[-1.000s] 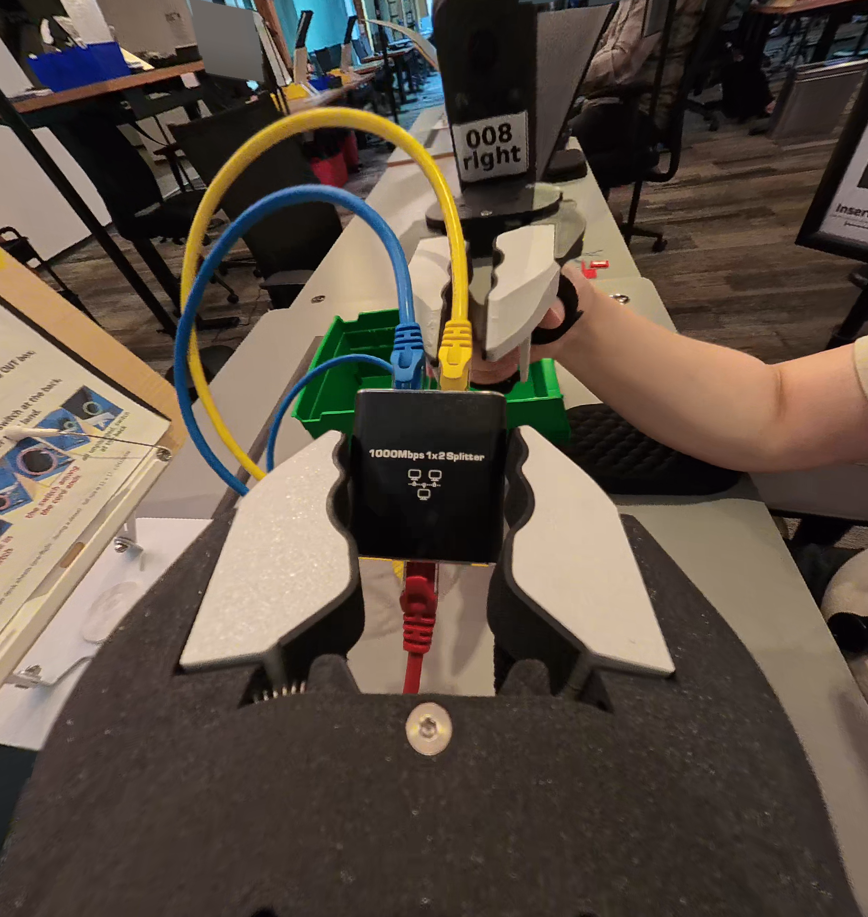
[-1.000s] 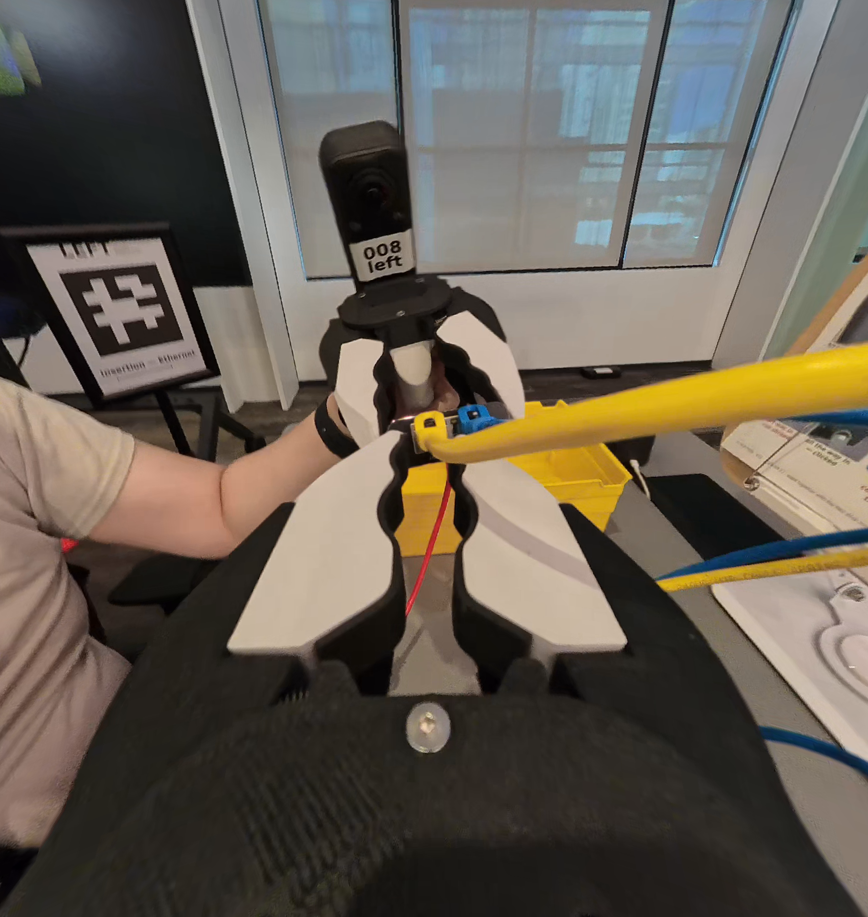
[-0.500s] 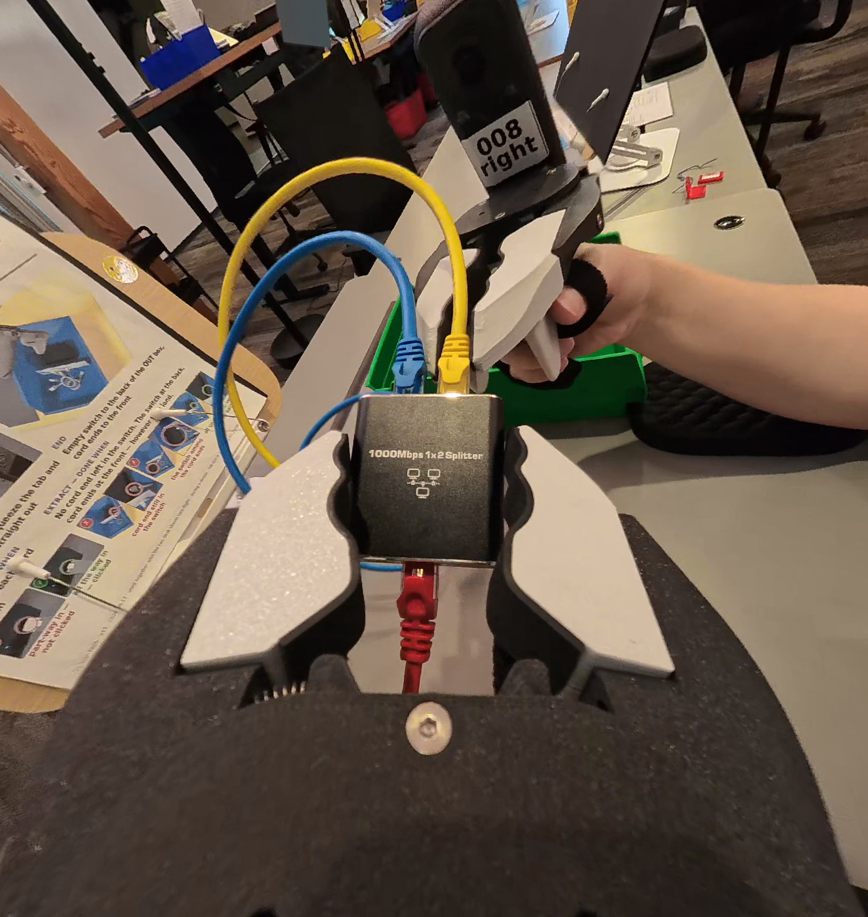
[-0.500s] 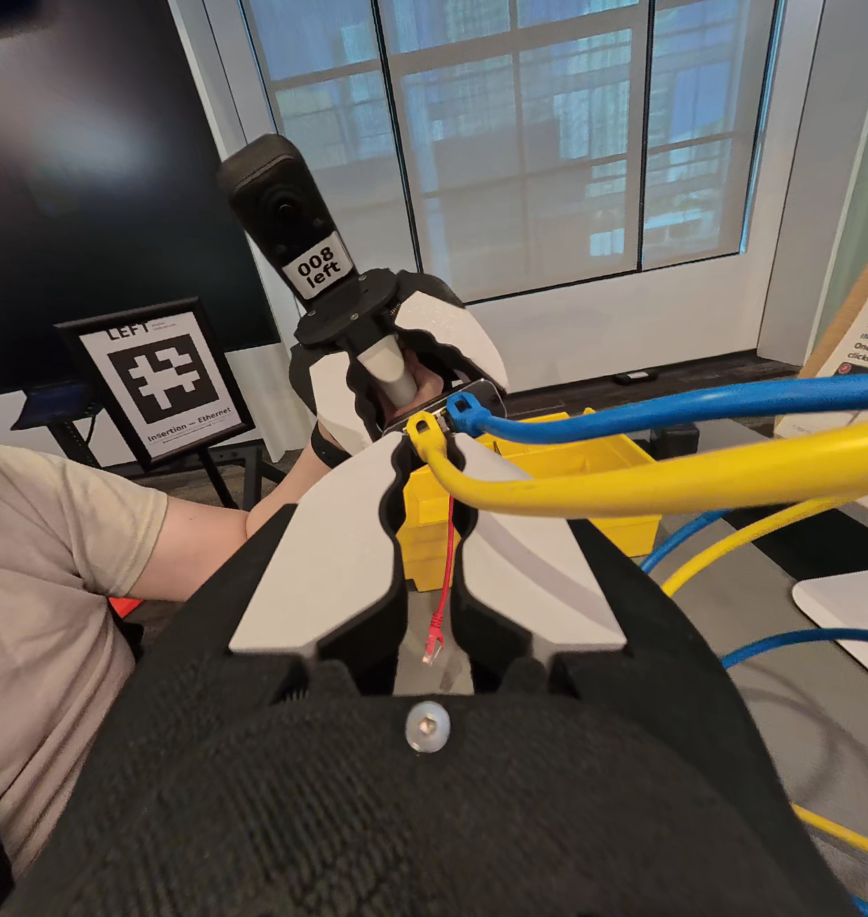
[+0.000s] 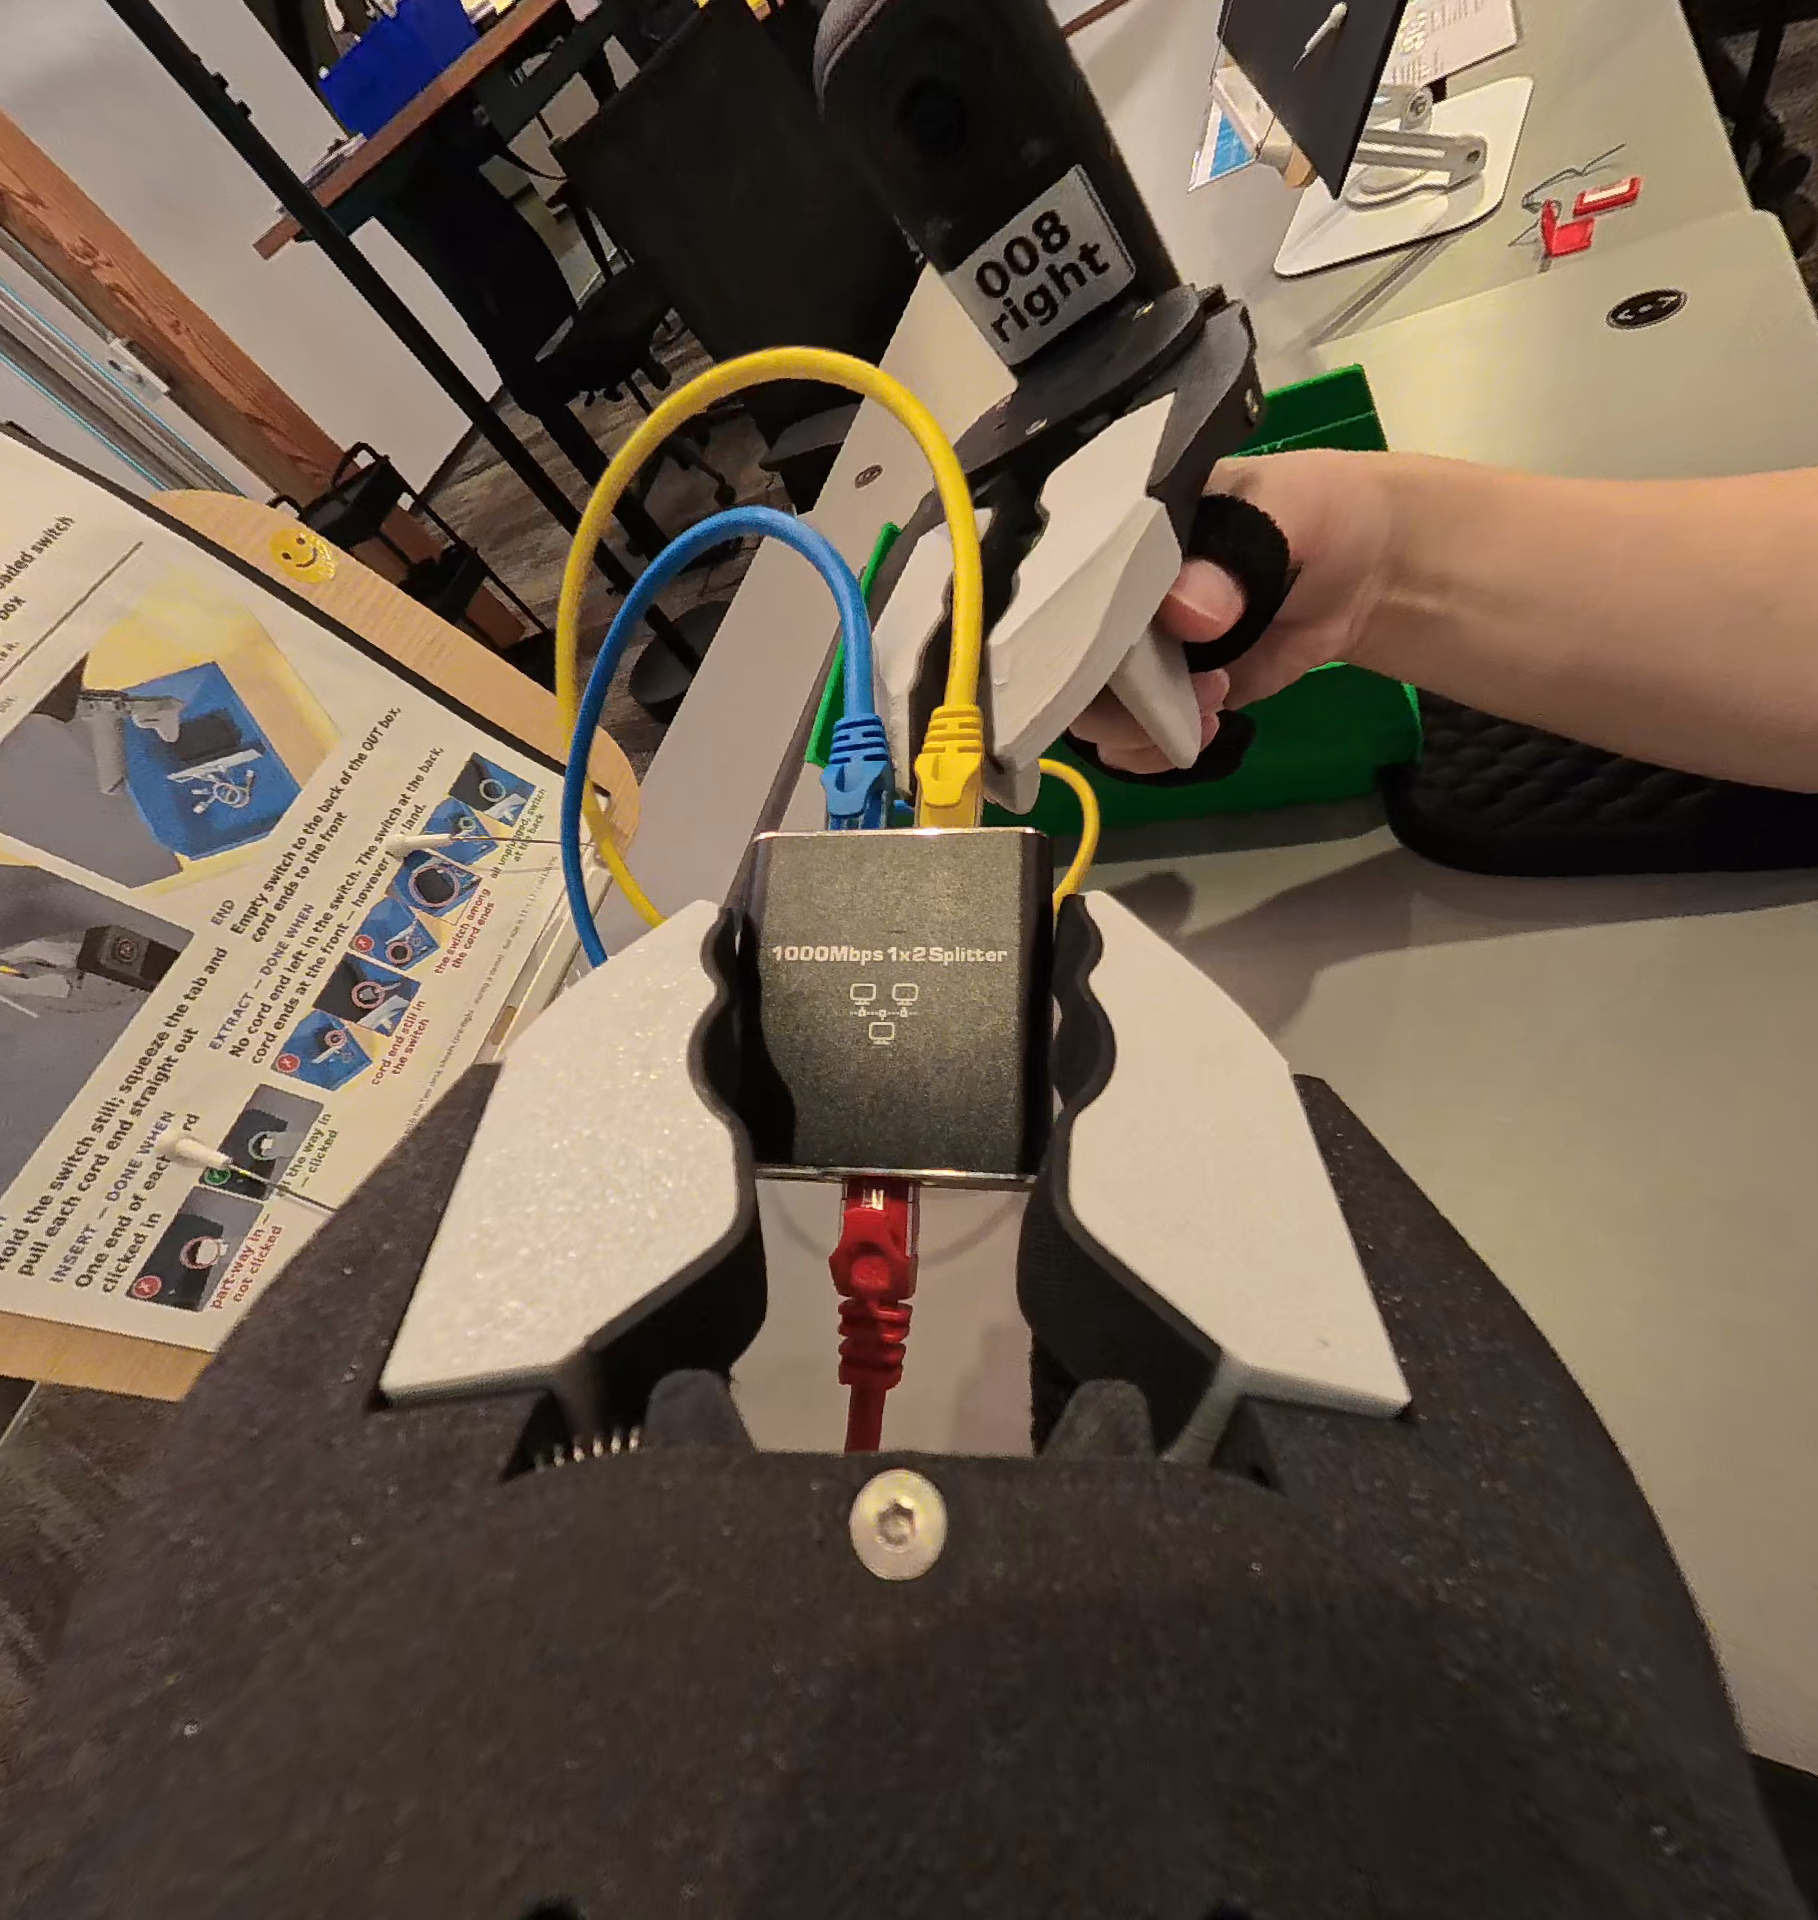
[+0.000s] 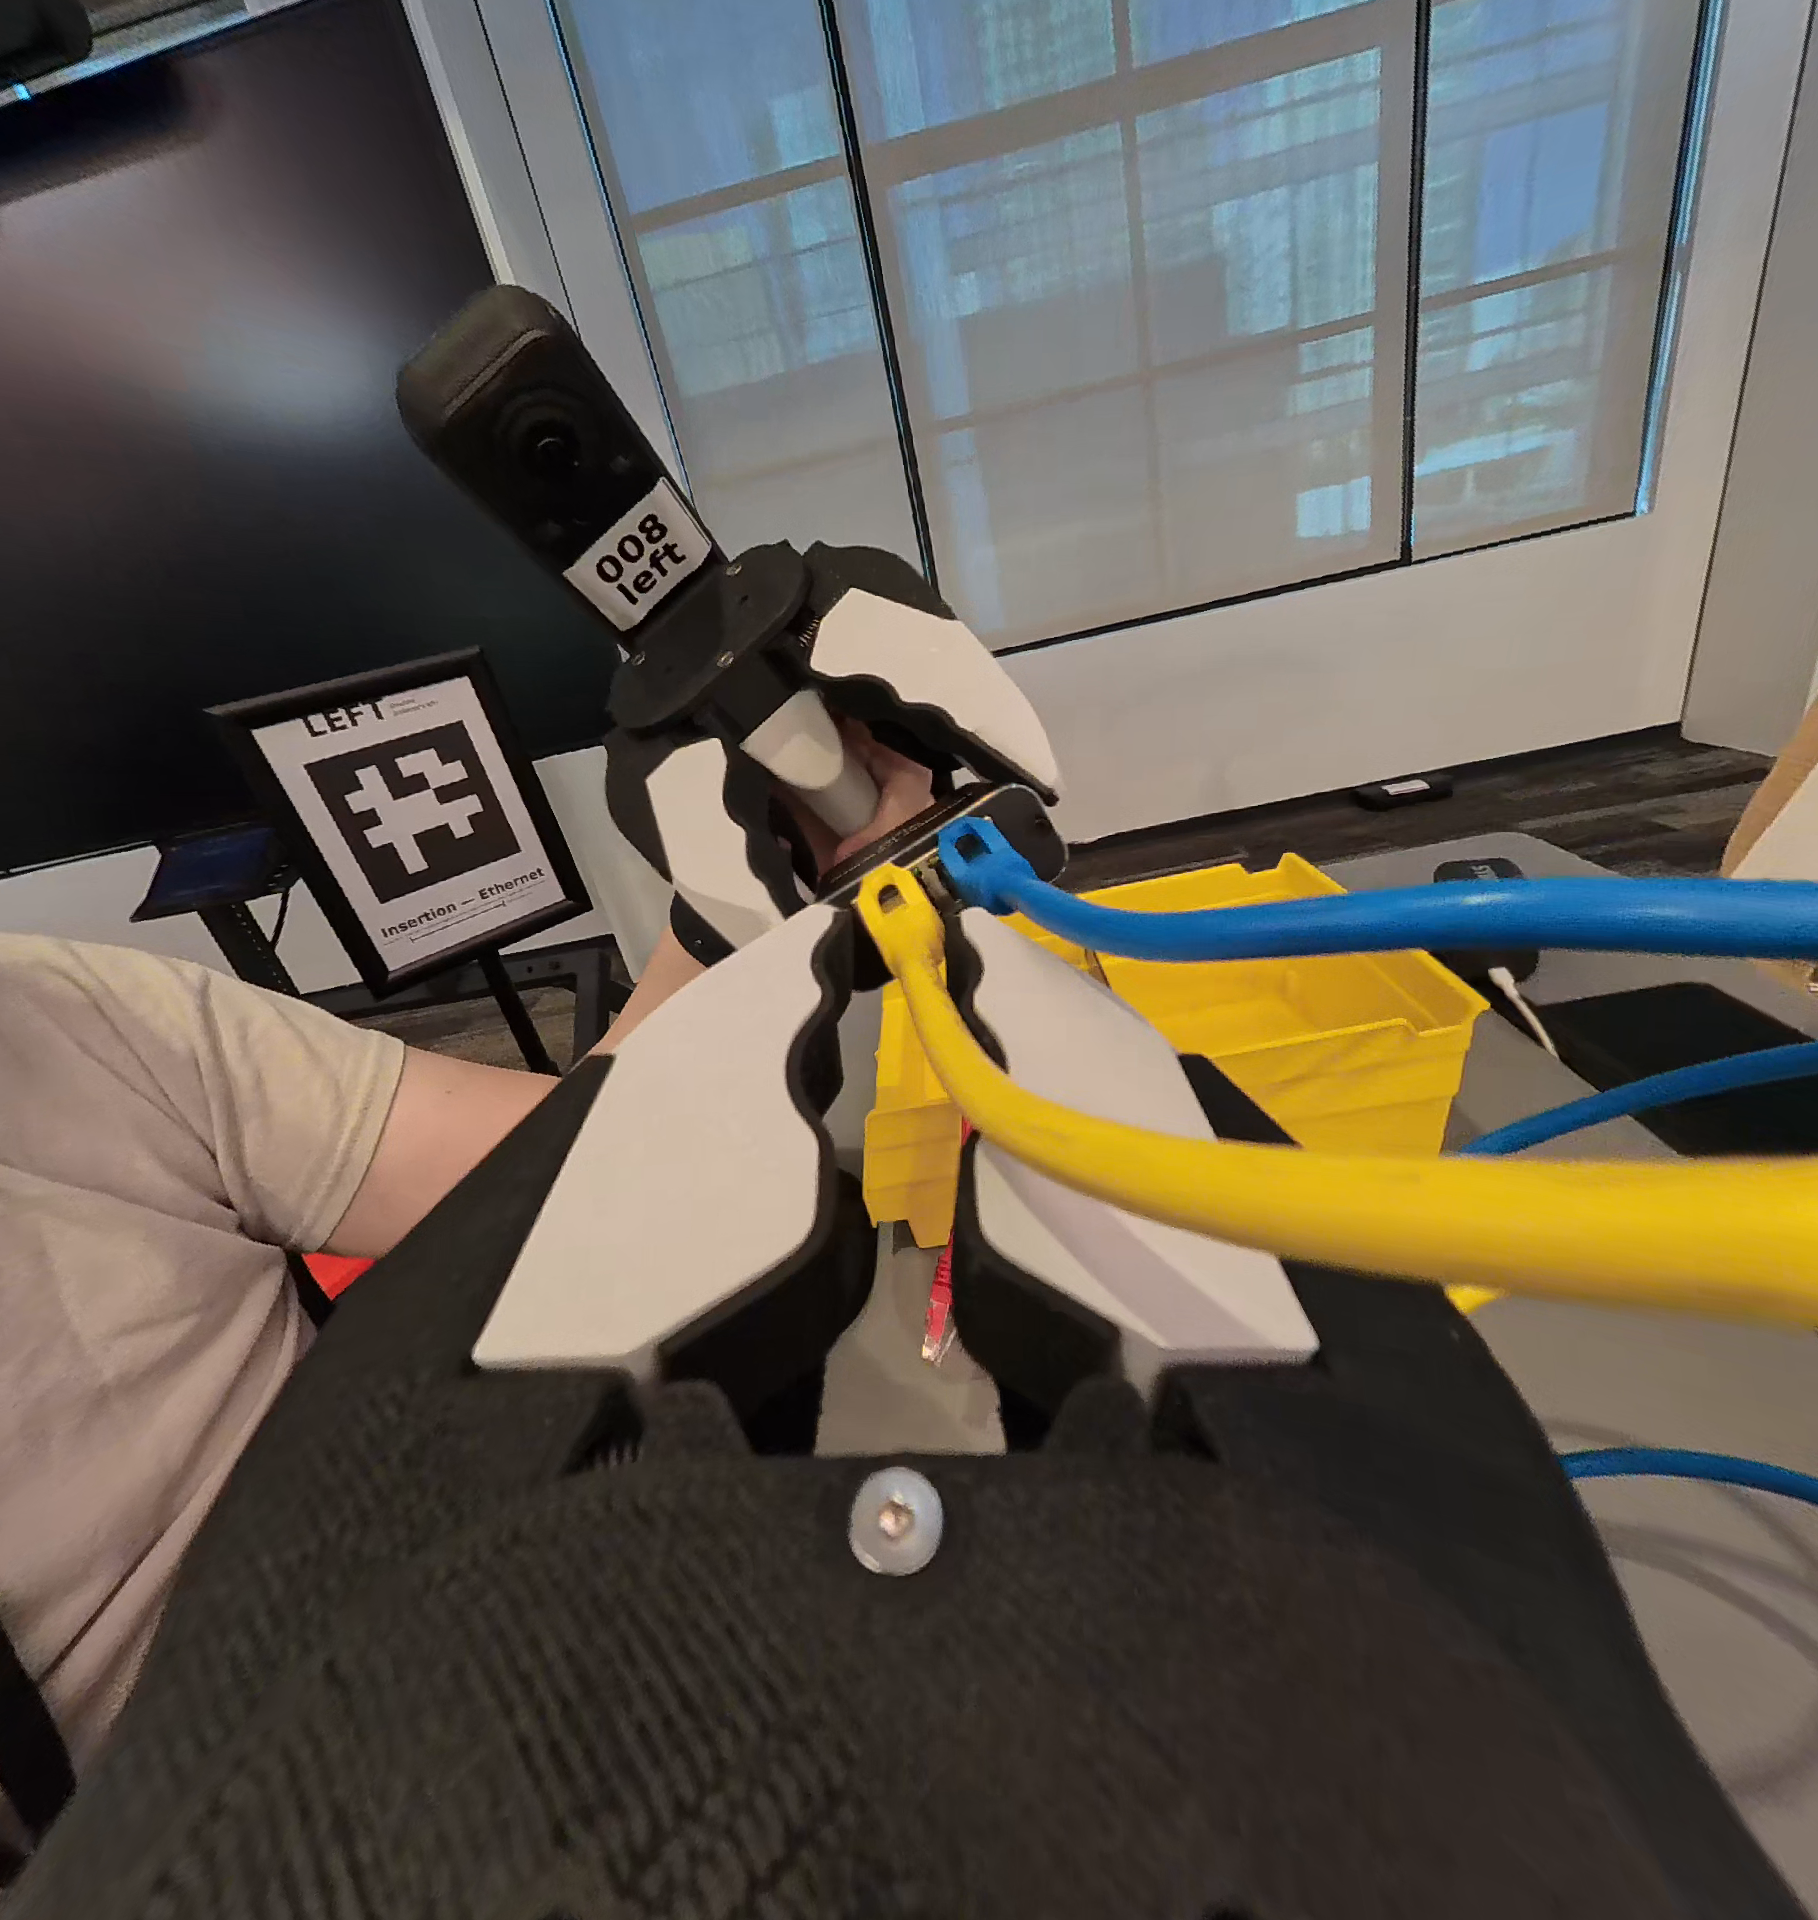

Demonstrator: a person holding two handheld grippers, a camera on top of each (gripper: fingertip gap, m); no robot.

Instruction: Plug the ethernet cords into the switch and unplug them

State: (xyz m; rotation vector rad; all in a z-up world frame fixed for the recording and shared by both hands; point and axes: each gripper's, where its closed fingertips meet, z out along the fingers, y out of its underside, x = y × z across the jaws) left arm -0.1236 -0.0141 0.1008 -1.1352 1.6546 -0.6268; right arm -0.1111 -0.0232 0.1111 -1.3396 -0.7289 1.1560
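front ports: blue plug point(image 5: 856, 764) crowds yellow plug point(image 5: 949, 756) | right of switch point(image 5: 897, 1023): bare table point(image 5: 1507, 1091)

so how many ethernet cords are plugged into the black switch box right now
3: the blue plug and yellow plug sit side by side at the black switch box's far end, the red plug at its near end.

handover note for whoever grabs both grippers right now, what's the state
Left gripper: shut on the black switch, held above the table.
Right gripper: fingers closing around the yellow plug; contact is not certain.
Cords: yellow plug and blue plug sit in the far ports, red plug in the near port.
Done: all three look plugged in.
Left: likely unplug yellow first, then blue and red. Green bin and yellow bin wait nearby.
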